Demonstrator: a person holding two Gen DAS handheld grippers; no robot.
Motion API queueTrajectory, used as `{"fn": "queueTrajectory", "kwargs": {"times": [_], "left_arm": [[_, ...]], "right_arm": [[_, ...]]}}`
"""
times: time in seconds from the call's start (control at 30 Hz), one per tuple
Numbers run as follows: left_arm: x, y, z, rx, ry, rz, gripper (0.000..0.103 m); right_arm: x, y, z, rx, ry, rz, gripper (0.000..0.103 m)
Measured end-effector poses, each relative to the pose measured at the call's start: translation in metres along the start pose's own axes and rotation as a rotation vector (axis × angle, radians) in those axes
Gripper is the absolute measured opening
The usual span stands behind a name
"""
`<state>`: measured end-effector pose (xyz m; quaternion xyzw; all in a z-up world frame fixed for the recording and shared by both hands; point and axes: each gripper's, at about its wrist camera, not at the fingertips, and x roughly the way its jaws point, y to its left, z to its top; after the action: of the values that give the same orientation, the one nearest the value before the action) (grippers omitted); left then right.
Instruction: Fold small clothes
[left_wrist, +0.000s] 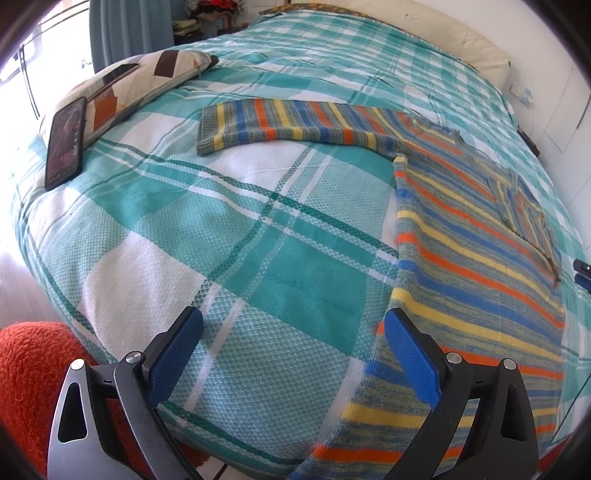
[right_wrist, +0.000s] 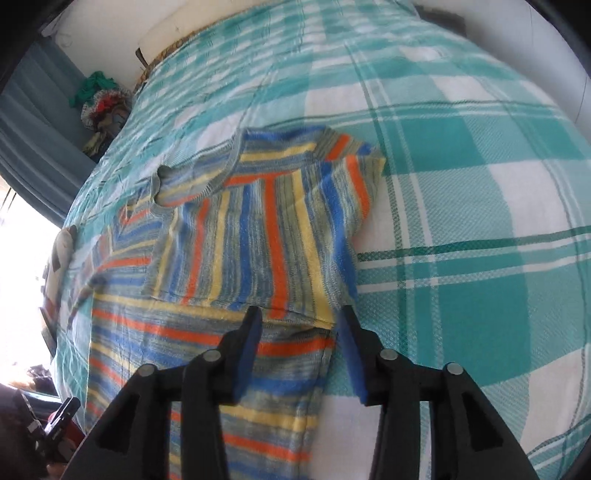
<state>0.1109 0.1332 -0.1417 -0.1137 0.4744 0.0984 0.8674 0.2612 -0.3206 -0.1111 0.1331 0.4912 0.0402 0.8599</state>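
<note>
A small striped knit sweater (left_wrist: 476, 258) in blue, orange, yellow and grey lies flat on the bed. Its left sleeve (left_wrist: 280, 123) stretches out to the left. Its right sleeve (right_wrist: 273, 236) is folded over the body. My left gripper (left_wrist: 291, 325) is open and empty above the bedcover, its right finger at the sweater's bottom left edge. My right gripper (right_wrist: 299, 317) is open and empty, just over the cuff end of the folded sleeve, near the sweater's right edge. The sweater's body also shows in the right wrist view (right_wrist: 207, 354).
The bed has a teal and white checked cover (left_wrist: 229, 236). A patterned pillow (left_wrist: 136, 85) and a dark phone (left_wrist: 64, 144) lie at its left side. An orange fuzzy thing (left_wrist: 33, 373) sits at the lower left. A white pillow (left_wrist: 476, 48) lies at the head.
</note>
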Motion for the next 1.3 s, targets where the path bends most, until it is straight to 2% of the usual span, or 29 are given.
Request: {"fn": "queueTrajectory", "kwargs": {"times": [0.03, 0.13, 0.27, 0.43, 0.53, 0.77, 1.07, 1.3], "left_arm": [[-0.001, 0.0, 0.0, 0.001, -0.003, 0.0, 0.099], [0.0, 0.0, 0.001, -0.005, 0.0, -0.002, 0.099], [0.007, -0.003, 0.0, 0.02, 0.017, 0.049, 0.099], [0.016, -0.01, -0.005, 0.088, 0.042, 0.121, 0.1], [0.019, -0.014, -0.007, 0.113, 0.043, 0.15, 0.101], [0.026, -0.013, -0.007, 0.099, 0.064, 0.155, 0.102], [0.028, -0.012, -0.01, 0.119, 0.049, 0.138, 0.103], [0.03, -0.014, -0.009, 0.128, 0.068, 0.14, 0.103]], "right_arm": [[-0.013, 0.002, -0.006, -0.031, -0.031, -0.021, 0.061], [-0.043, 0.005, -0.036, -0.104, -0.09, -0.093, 0.072], [-0.06, -0.004, -0.081, -0.08, -0.099, -0.096, 0.072], [-0.079, -0.011, -0.139, 0.016, -0.176, -0.108, 0.072], [-0.085, -0.005, -0.161, 0.0, -0.224, -0.145, 0.072], [-0.086, 0.006, -0.167, -0.064, -0.253, -0.165, 0.072], [-0.081, -0.011, -0.166, 0.025, -0.254, -0.16, 0.072], [-0.079, -0.011, -0.166, 0.017, -0.251, -0.162, 0.072]]}}
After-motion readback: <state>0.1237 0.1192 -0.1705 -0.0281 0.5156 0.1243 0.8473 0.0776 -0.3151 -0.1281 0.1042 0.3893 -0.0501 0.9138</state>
